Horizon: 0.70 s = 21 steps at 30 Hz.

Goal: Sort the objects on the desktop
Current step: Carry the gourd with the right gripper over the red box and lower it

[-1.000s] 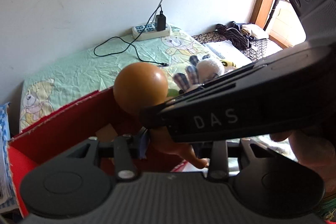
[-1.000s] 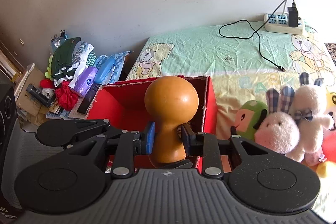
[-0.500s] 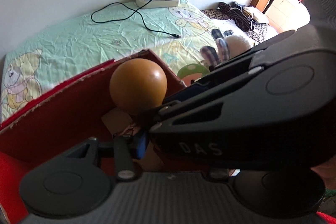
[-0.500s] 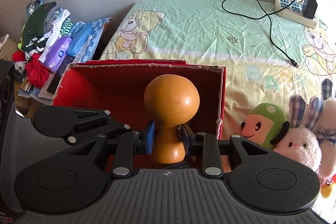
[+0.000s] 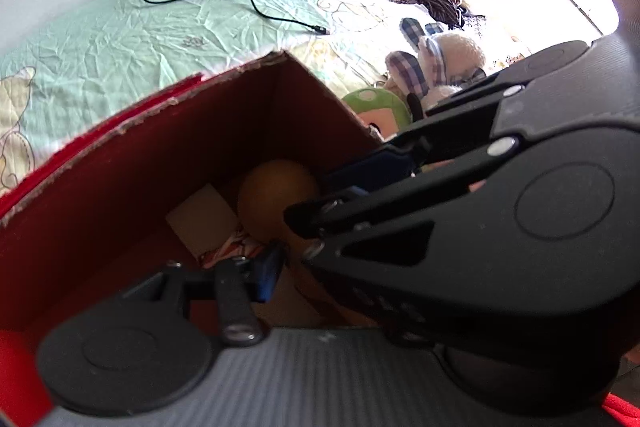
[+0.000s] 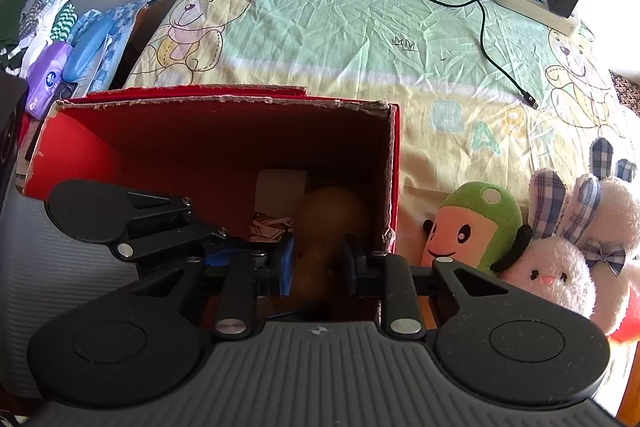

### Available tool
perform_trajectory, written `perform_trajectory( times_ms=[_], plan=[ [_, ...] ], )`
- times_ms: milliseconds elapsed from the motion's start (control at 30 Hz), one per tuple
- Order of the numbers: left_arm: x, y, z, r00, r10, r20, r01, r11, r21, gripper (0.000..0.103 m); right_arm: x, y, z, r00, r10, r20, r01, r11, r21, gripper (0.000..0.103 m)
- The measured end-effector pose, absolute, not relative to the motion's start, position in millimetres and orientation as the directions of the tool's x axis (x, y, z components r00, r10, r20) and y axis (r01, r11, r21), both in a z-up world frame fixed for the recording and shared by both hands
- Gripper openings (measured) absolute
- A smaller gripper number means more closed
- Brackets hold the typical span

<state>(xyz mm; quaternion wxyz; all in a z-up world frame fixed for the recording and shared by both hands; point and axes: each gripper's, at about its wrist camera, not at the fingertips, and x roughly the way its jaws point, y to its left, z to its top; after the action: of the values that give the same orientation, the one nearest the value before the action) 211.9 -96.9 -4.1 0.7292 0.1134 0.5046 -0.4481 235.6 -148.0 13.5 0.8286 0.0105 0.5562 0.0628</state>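
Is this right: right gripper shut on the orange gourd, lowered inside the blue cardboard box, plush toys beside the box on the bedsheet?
One error: the cardboard box is red, not blue, as the right wrist view shows. The rest holds: the right gripper is shut on the orange gourd inside the box, with the plush toys beside it on the bedsheet.

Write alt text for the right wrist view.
The right gripper is shut on a brown gourd-shaped object, lowered inside a red cardboard box. Plush toys lie to the box's right on a bear-print sheet.
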Motion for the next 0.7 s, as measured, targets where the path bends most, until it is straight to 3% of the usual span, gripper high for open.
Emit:
perform_trajectory(
  times_ms=[367, 467, 700],
  plan=[
    [217.3, -101.1, -14.5, 0.009, -0.535, -0.845, 0.770, 0.542, -0.335, 0.040, 229.7, -157.4, 15.1, 0.437, 0.171, -0.883, -0.032, 0.984, 0.175, 0.022],
    [219.7, -100.9, -15.4, 0.035, -0.521, -0.853, 0.762, 0.566, -0.315, 0.057, 227.0, -156.0, 12.4, 0.446, 0.165, -0.880, -0.032, 0.985, 0.169, 0.023],
    [216.4, -104.3, -14.4, 0.096, -0.488, -0.868, 0.770, 0.589, -0.246, 0.061, 222.5, -157.9, 9.9, 0.483, 0.165, -0.860, -0.026, 0.984, 0.174, 0.022]
  ],
)
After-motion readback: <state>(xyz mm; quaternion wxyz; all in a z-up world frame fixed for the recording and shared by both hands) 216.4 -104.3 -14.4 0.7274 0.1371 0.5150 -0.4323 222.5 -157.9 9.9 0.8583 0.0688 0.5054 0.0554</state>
